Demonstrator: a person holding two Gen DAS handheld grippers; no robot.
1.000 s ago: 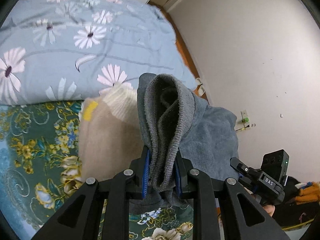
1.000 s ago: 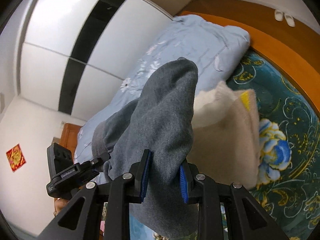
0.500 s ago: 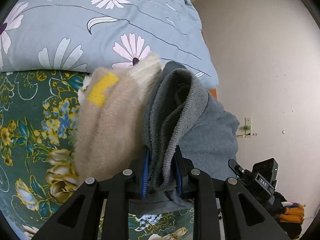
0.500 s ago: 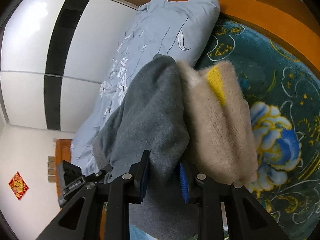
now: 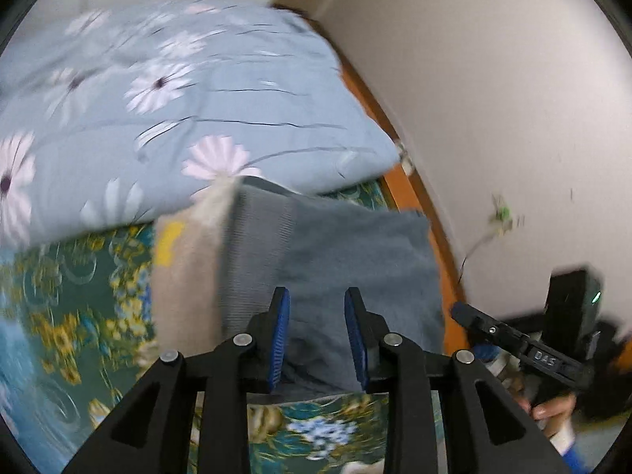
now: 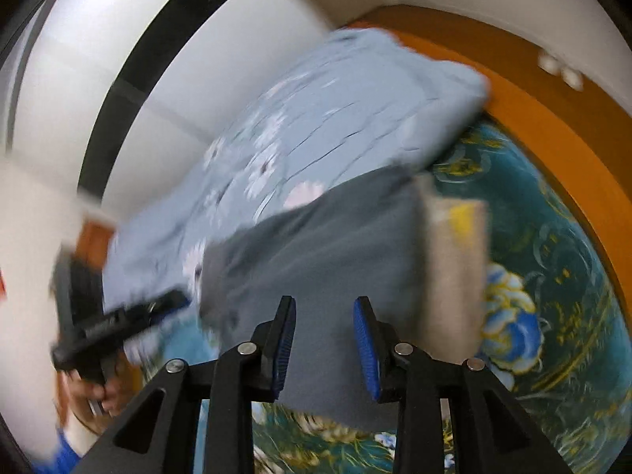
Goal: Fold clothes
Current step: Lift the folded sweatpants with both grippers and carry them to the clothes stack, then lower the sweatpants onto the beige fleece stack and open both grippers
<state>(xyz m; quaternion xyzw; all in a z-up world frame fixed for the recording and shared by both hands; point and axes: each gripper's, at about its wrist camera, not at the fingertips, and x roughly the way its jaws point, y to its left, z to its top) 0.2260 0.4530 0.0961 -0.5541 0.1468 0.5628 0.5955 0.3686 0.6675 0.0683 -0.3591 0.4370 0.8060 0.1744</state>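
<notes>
A folded grey garment (image 5: 347, 260) lies flat on the floral bedspread (image 5: 79, 316), right beside a folded beige fluffy garment (image 5: 185, 276) with a yellow patch. My left gripper (image 5: 316, 335) is open, its blue pads just above the grey garment's near edge, holding nothing. In the right wrist view the grey garment (image 6: 316, 252) lies with the beige one (image 6: 454, 268) to its right. My right gripper (image 6: 326, 343) is open over the grey garment's near edge. Each gripper shows in the other's view, the right one (image 5: 525, 347) and the left one (image 6: 114, 324). Both views are blurred.
A light blue quilt with white flowers (image 5: 177, 110) is heaped behind the garments. An orange wooden bed frame (image 6: 553, 118) runs along the bedspread's edge by the white wall (image 5: 493, 98). A wardrobe with white and black panels (image 6: 138, 79) stands behind.
Both grippers opened and let go of the grey garment, which now lies flat beside the beige one. Both grippers have drawn back a little.
</notes>
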